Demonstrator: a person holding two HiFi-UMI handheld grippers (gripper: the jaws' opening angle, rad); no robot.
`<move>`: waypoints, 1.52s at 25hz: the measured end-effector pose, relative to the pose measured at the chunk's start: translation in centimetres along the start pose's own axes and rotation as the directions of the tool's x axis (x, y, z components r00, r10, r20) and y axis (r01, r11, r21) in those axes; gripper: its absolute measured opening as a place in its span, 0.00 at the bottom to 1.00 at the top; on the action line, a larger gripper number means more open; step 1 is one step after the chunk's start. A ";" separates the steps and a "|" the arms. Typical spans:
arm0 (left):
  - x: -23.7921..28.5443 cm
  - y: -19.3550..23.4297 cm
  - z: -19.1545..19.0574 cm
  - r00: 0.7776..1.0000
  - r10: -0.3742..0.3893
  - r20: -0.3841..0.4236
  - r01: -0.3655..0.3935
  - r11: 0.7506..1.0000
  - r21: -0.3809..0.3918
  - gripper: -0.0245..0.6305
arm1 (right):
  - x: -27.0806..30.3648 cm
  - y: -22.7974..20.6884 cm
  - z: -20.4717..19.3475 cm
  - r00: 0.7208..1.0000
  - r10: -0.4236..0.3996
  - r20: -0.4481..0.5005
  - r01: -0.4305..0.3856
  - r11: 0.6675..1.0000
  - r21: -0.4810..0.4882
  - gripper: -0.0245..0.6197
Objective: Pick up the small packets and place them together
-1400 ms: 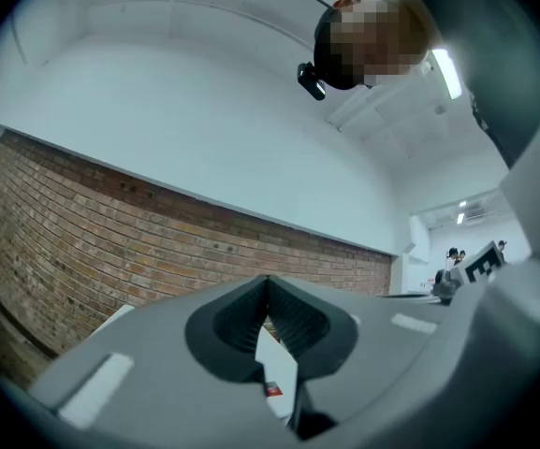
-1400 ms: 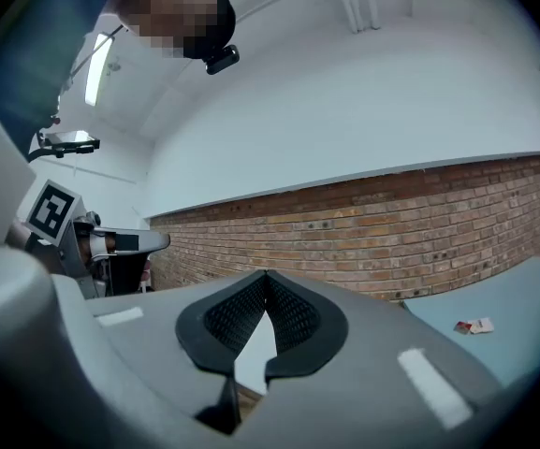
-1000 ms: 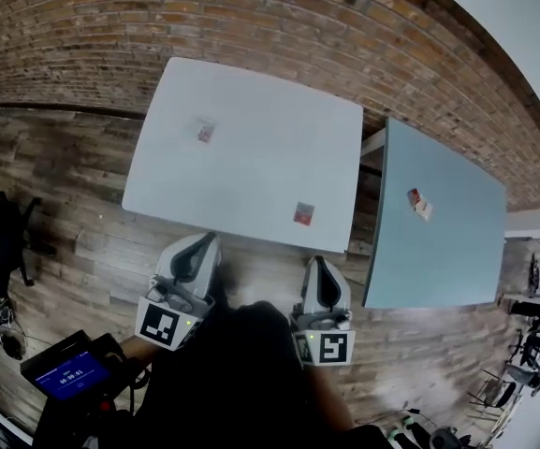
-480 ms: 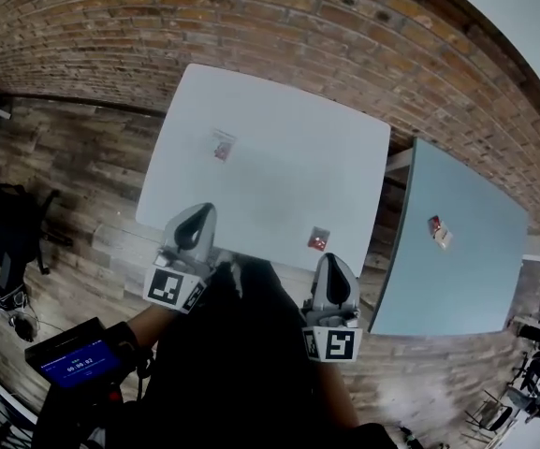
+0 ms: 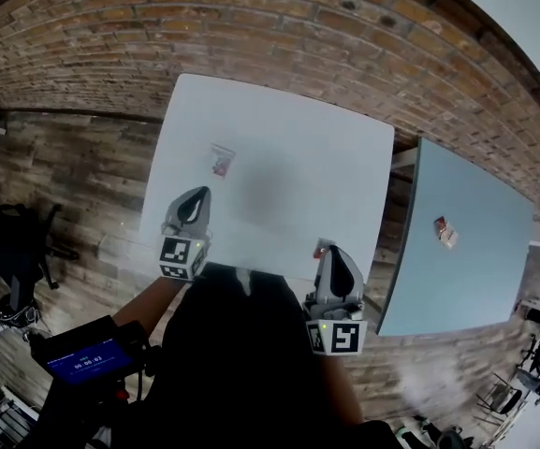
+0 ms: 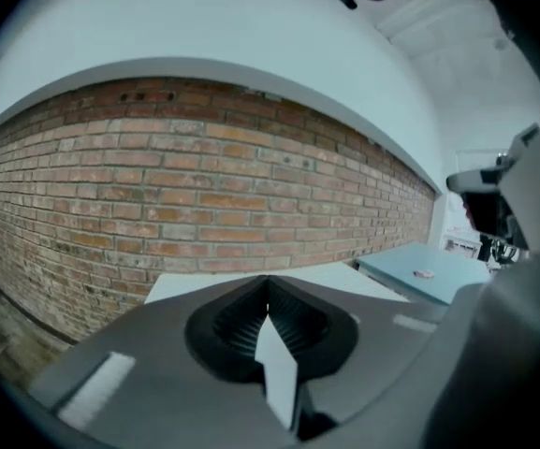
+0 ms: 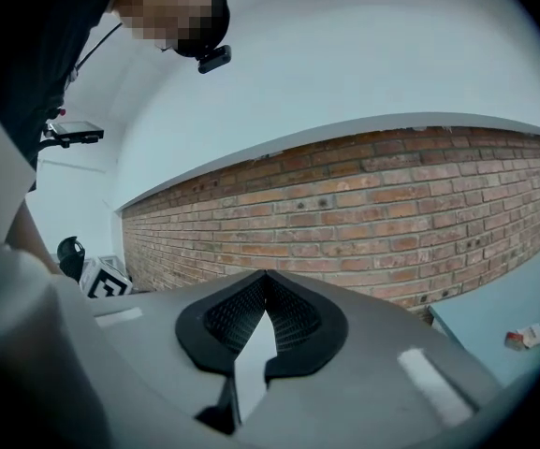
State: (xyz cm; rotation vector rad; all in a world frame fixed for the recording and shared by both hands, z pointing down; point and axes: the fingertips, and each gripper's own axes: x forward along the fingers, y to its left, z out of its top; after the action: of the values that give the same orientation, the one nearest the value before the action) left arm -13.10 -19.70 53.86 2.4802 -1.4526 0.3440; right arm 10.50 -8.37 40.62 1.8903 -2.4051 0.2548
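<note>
Packets status: none collected, none grouped; the task is at its start.

1. My left gripper (image 5: 195,204) hangs at the near left edge of the white table (image 5: 288,157). Its jaws are together at the tips with nothing between them, as its own view (image 6: 268,297) confirms.
2. My right gripper (image 5: 333,262) is at the near right edge of the same table. Its jaws are likewise closed and empty (image 7: 266,296).
3. The near packet (image 5: 320,248) lies on the white table at its near edge, toward the right corner, just beside my right gripper's tip and partly covered by it.
4. The far packet (image 5: 221,160) lies toward the far left part of the white table, well apart from the near one.
5. The third packet (image 5: 445,232) rests on the separate blue-grey table (image 5: 475,279) to the right. It shows red and white; whether it is one piece or two touching, I cannot tell.
6. A brick wall (image 5: 251,26) closes the scene behind both tables.

Remaining, by my judgement: open a gripper, grasp each packet in turn, and gather them at one spot. The near packet is the obvious first pick for my right gripper.
</note>
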 end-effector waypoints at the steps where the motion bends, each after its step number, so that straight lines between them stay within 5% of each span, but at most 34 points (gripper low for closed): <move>1: 1.4 0.8 -1.3 0.999 -0.010 -0.046 0.010 1.000 0.002 0.04 | 0.4 0.2 -0.3 1.000 -0.011 -0.010 0.011 1.000 0.015 0.04; 4: 5.6 3.3 -5.8 0.982 -0.036 -0.188 0.040 0.999 0.018 0.05 | 0.8 1.0 -1.6 0.998 -0.039 -0.054 0.040 0.999 0.031 0.04; 5: 7.0 4.0 -7.0 0.974 -0.040 -0.225 0.049 0.998 0.036 0.15 | 0.8 1.1 -2.0 0.997 -0.049 -0.066 0.051 0.998 0.033 0.04; 9: 11.3 5.3 -10.5 0.940 -0.073 -0.334 0.111 0.989 0.096 0.17 | 0.0 0.5 -3.8 0.986 -0.118 -0.115 0.123 0.992 0.040 0.04; 20: 13.6 7.0 -18.9 0.774 -0.049 -0.631 0.087 0.996 0.029 0.17 | -2.1 -3.8 -6.9 0.957 -0.231 -0.174 0.244 0.968 0.059 0.04; 25: 13.5 5.8 -19.2 0.755 -0.030 -0.655 0.043 0.999 0.004 0.15 | -2.6 -5.4 -8.5 0.947 -0.253 -0.199 0.274 0.958 0.086 0.04; 32: 10.9 -0.7 -21.0 0.728 -0.102 -0.677 0.038 0.993 -0.109 0.15 | -3.6 -6.9 -10.3 0.924 -0.298 -0.238 0.316 0.948 0.039 0.04; 38: 9.6 -6.7 -21.9 0.753 -0.150 -0.641 0.113 0.989 -0.099 0.15 | -4.1 -8.2 -11.8 0.918 -0.289 -0.270 0.311 0.949 0.043 0.04</move>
State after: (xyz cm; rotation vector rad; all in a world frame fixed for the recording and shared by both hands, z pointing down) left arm -4.41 -17.25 76.93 2.0694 -0.9657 1.0027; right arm 18.85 -4.27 52.25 2.0775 -1.9339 0.5533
